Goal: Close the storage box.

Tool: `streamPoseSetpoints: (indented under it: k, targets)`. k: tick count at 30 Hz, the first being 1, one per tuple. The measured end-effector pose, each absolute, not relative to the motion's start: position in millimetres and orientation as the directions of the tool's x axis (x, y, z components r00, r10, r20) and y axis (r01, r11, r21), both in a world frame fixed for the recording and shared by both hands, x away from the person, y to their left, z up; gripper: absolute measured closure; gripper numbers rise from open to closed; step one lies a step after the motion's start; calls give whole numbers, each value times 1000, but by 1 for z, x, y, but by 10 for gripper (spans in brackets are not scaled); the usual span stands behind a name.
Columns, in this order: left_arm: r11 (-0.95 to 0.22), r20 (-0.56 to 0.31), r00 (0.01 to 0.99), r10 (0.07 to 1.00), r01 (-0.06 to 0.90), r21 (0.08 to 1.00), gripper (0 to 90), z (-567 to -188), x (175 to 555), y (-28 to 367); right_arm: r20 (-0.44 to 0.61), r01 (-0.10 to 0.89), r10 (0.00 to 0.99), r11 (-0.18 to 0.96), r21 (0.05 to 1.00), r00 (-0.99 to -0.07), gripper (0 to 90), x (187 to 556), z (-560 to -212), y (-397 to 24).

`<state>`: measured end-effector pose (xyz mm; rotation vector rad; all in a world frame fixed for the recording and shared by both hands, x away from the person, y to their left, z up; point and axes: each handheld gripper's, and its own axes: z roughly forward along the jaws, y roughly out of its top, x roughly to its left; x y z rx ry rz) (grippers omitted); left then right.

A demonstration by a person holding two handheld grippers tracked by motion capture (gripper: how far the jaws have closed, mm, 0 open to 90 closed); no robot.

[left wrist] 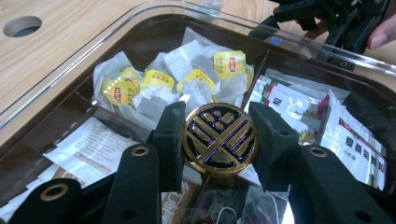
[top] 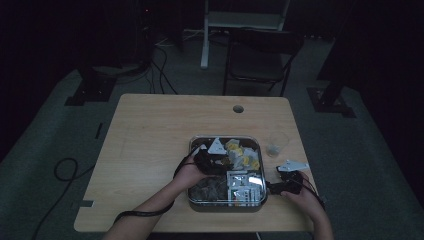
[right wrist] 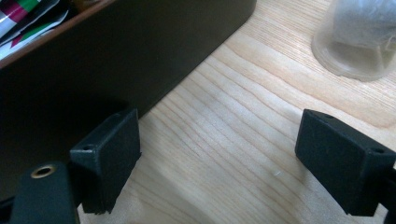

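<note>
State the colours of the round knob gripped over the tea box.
Gold with a black line pattern, seen best in the left gripper view: knob.

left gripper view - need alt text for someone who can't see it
The left gripper clamps its two black jaws on the round black-and-gold knob of a clear lid over a dark compartment box. Under the lid lie yellow-tagged tea bags and printed sachets. The right gripper sits at the box's far edge.

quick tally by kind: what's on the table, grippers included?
Grippers: 2, left gripper shut on the round gold-and-black lid knob, right gripper open over bare wood
Compartment box of tea bags and sachets: 1
Clear lid: 1
Clear plastic cup: 1
Total: 5
</note>
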<state>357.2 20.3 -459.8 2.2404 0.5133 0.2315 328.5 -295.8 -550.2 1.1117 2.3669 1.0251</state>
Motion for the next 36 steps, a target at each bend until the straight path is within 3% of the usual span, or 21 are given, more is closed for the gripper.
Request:
streamPoseSetpoints:
  k: [36]
  targets:
    - [-594, -19, 906, 423, 293, 749, 585, -478, 359, 15, 7, 530, 768, 436, 727, -640, 138, 328, -550, -296]
